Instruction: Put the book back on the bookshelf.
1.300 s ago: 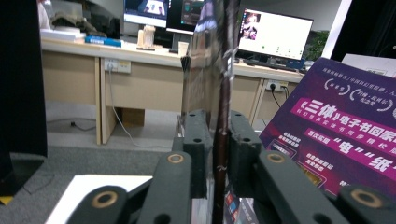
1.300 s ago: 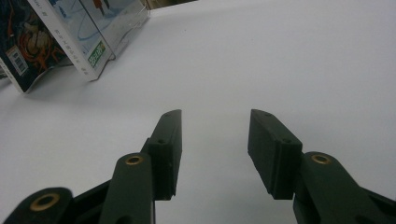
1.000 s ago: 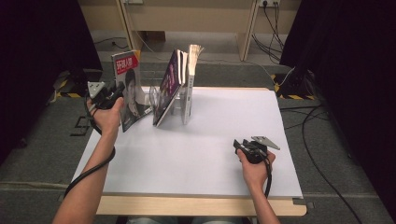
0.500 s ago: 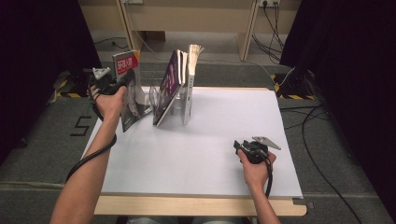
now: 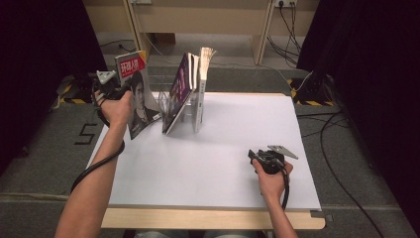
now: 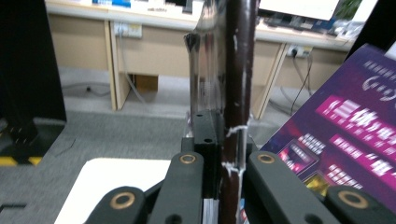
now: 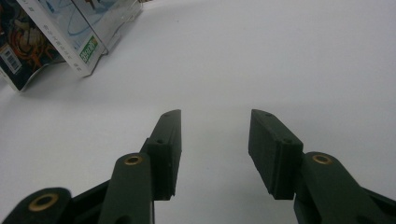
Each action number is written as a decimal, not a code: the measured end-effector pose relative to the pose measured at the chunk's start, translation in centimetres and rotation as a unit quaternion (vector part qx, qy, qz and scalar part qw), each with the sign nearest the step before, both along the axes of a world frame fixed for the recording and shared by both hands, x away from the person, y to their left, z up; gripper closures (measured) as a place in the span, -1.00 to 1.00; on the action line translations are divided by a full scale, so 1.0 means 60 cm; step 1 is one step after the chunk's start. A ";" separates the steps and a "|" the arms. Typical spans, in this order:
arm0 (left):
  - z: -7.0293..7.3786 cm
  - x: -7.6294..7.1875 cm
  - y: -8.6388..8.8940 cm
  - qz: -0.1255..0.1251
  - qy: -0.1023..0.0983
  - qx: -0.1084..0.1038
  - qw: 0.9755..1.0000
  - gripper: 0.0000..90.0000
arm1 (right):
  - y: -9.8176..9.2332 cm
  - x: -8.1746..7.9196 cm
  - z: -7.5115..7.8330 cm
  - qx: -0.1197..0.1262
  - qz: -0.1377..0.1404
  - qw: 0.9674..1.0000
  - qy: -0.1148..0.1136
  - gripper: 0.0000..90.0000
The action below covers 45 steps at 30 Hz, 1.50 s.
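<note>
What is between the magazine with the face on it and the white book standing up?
In the high view, a purple magazine leans between the face magazine and the white book.

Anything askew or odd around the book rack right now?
Yes: the magazine clamped in the left gripper leans outside the clear rack, its bottom edge on the table. The purple book also tilts steeply. Nothing looks damaged.

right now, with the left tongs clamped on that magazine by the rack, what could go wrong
1. The left tongs pinch only the thin edge of the magazine, so the floppy cover may bend or slip out.
2. The purple book leans loosely in the clear rack right beside it; dragging the magazine sideways could knock it over.
3. The right tongs sit open over the bare table, too far off to steady the rack if it shifts.
</note>
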State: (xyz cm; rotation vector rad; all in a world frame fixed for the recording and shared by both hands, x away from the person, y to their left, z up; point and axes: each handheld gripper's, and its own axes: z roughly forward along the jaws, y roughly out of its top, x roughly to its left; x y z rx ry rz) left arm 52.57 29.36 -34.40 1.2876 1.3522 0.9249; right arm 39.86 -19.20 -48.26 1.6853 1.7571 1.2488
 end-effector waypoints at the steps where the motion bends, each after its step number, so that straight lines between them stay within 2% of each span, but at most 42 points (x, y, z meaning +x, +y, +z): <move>1: 0.003 -0.003 -0.001 -0.002 -0.013 0.003 1.000 0.92 | 0.000 0.000 0.000 0.000 0.000 1.000 0.001 0.22; 5: 0.010 -0.007 -0.008 -0.006 -0.046 0.012 0.999 0.92 | 0.000 0.000 0.000 -0.005 0.003 1.000 -0.004 0.22; 7: 0.013 -0.005 -0.011 -0.005 -0.052 0.015 0.999 0.92 | 0.000 0.000 0.000 -0.005 0.002 1.000 -0.004 0.22; 11: 0.015 0.001 -0.007 0.000 -0.062 0.006 0.998 0.92 | 0.002 0.000 -0.001 -0.001 -0.001 1.000 0.000 0.22; 17: 0.013 0.009 -0.007 0.001 -0.082 0.009 0.997 0.92 | 0.001 0.003 -0.004 -0.001 -0.001 1.000 0.002 0.22; 20: 0.004 0.014 -0.010 0.000 -0.090 0.003 0.996 0.92 | 0.002 0.003 -0.004 -0.002 0.000 1.000 0.002 0.22; 22: -0.010 0.018 -0.012 -0.002 -0.090 0.000 0.996 0.92 | 0.000 0.003 -0.004 -0.011 0.003 1.000 -0.004 0.22; 23: -0.018 0.019 -0.013 -0.001 -0.089 -0.001 0.996 0.92 | 0.001 0.003 -0.004 -0.004 0.002 1.000 -0.001 0.22; 26: -0.037 0.019 -0.015 0.001 -0.095 0.004 0.995 0.92 | 0.001 0.002 -0.005 0.000 0.000 1.000 0.002 0.22; 28: -0.044 0.018 -0.015 0.006 -0.099 0.016 0.995 0.92 | 0.002 0.002 -0.005 -0.001 0.001 1.000 0.002 0.22; 31: -0.050 0.017 -0.011 0.005 -0.100 0.004 0.995 0.91 | 0.002 0.003 -0.005 0.000 0.001 1.000 0.003 0.22; 34: -0.047 0.018 -0.008 -0.002 -0.092 0.003 0.996 0.87 | 0.002 0.003 -0.006 -0.004 0.004 1.000 0.001 0.22; 38: -0.042 0.019 -0.005 0.009 -0.070 -0.012 0.997 0.65 | 0.004 0.003 -0.006 -0.009 0.007 1.000 -0.001 0.22; 39: -0.041 0.019 -0.004 0.009 -0.068 -0.014 0.998 0.61 | 0.006 0.002 -0.005 0.000 0.004 1.000 0.005 0.22; 43: -0.038 0.020 -0.004 0.008 -0.057 -0.016 0.998 0.65 | 0.005 0.003 -0.006 -0.004 0.006 1.000 0.002 0.22; 45: -0.035 0.020 -0.004 0.008 -0.045 -0.012 0.999 0.66 | 0.005 0.003 -0.007 -0.005 0.008 1.000 0.003 0.22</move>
